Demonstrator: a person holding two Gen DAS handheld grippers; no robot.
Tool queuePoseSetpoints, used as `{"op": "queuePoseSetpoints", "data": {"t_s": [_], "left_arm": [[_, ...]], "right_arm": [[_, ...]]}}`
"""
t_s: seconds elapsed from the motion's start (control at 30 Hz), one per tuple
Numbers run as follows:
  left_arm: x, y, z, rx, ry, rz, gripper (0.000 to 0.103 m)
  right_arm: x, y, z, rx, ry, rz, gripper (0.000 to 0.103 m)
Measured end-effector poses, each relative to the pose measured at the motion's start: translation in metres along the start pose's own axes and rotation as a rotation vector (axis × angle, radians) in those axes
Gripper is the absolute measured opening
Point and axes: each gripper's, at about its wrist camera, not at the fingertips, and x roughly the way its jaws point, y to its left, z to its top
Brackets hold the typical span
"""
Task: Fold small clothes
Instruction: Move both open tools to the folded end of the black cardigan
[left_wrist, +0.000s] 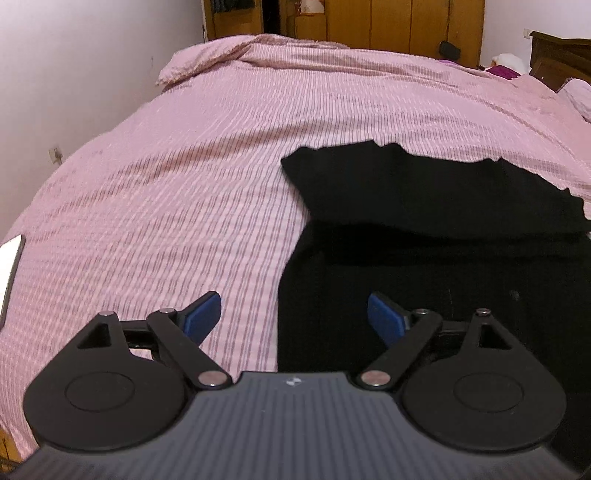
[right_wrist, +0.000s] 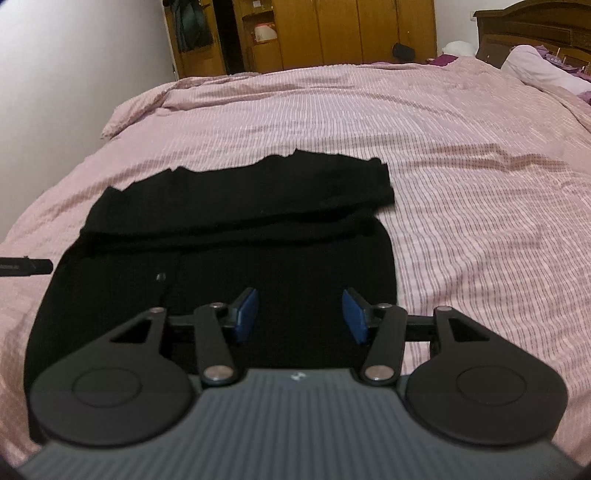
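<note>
A black garment (left_wrist: 424, 206) lies flat on the pink striped bedspread (left_wrist: 184, 184), its far part folded back over the near part in a band. My left gripper (left_wrist: 293, 301) hovers open over the garment's left edge, one blue pad over the bedspread and one over the black cloth. In the right wrist view the same garment (right_wrist: 240, 229) spreads below my right gripper (right_wrist: 300, 295). That gripper is open above the garment's near right part. Nothing sits between either pair of fingers, and neither touches the cloth.
A white flat object (left_wrist: 9, 266) lies at the bed's left edge. A dark bar (right_wrist: 26, 266) pokes in from the left. A pillow (right_wrist: 535, 70) and wooden headboard (right_wrist: 535, 29) are at the far right, wardrobes (left_wrist: 369, 22) behind, a white wall to the left.
</note>
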Motion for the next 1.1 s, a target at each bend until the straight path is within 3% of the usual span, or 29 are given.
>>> {"op": "queuePoseSetpoints", "data": {"t_s": [0.23, 0.77, 0.93, 1.1], "left_arm": [[-0.014, 0.008, -0.029, -0.042, 0.051, -0.032, 0.09], [-0.027, -0.005, -0.091, -0.009, 0.14, -0.148, 0.09], [-0.027, -0.014, -0.108, 0.049, 0.125, -0.138, 0.092], [-0.034, -0.018, -0.122, 0.068, 0.122, -0.176, 0.092]], "right_arm": [[-0.018, -0.002, -0.023, 0.032, 0.019, -0.003, 0.053], [-0.04, -0.017, -0.063, 0.115, 0.071, -0.055, 0.054], [-0.04, -0.015, -0.073, 0.103, 0.085, -0.057, 0.054], [-0.041, -0.005, -0.08, 0.043, 0.092, -0.074, 0.054]]}}
